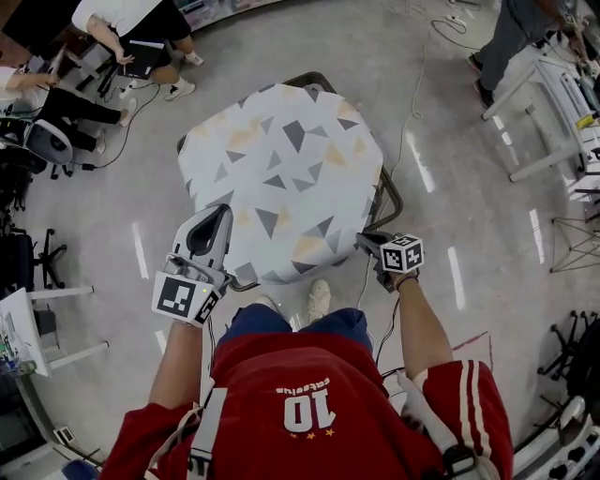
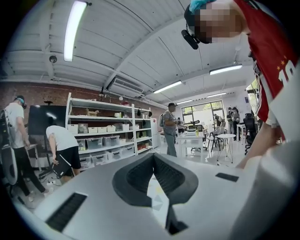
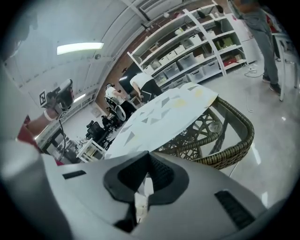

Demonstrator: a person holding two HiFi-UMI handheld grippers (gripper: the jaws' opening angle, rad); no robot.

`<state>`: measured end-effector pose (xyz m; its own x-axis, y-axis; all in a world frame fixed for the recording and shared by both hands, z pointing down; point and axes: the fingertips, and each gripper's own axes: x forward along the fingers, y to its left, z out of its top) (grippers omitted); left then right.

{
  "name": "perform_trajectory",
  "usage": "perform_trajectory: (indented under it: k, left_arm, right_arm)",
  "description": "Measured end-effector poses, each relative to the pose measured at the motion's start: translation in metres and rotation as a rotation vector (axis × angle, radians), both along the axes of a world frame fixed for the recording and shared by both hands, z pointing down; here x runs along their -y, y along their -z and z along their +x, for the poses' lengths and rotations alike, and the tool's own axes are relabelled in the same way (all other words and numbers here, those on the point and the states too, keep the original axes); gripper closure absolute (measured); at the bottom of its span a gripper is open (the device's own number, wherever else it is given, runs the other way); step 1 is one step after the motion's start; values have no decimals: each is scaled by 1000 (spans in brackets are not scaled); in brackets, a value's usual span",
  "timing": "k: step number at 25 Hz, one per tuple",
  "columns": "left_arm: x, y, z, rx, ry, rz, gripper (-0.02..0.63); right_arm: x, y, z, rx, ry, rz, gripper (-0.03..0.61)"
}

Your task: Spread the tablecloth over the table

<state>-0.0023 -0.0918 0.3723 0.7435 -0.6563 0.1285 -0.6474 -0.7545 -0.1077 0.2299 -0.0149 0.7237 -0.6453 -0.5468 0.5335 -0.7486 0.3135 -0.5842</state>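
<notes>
A white tablecloth [image 1: 281, 169] printed with grey and yellow triangles lies over the small wicker table [image 1: 389, 192]. My left gripper [image 1: 225, 214] is at the cloth's near left corner, shut on its edge. In the left gripper view a strip of the cloth [image 2: 157, 197] shows between the closed jaws [image 2: 153, 157]. At the near right corner my right gripper [image 1: 362, 241] is also shut on the cloth edge. In the right gripper view, a white fold of the cloth [image 3: 140, 201] is pinched in the right gripper [image 3: 149, 157], with the covered table top [image 3: 164, 117] and the wicker frame [image 3: 234, 140] beyond.
People sit at desks at the far left [image 1: 122, 28], and another person stands at the far right [image 1: 506, 37] by a white table [image 1: 553, 122]. Cables run over the glossy floor. Shelves with bins [image 2: 103, 136] line the back wall.
</notes>
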Motion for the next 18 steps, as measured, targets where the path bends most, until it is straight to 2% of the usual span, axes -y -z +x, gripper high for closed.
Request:
perform_trajectory:
  k: [7,13,18]
  left_arm:
    - [3,15,-40,-25,22,41,606]
    - [3,16,-79,-55,38,38,606]
    - [8,11,-101,-48,65,36,606]
  right_arm:
    - [5,8,-4,-127,64,-56,565]
    - [11,14,-11,-293,171,-79,566]
    - [15,12,-9,-388,258,-91,566]
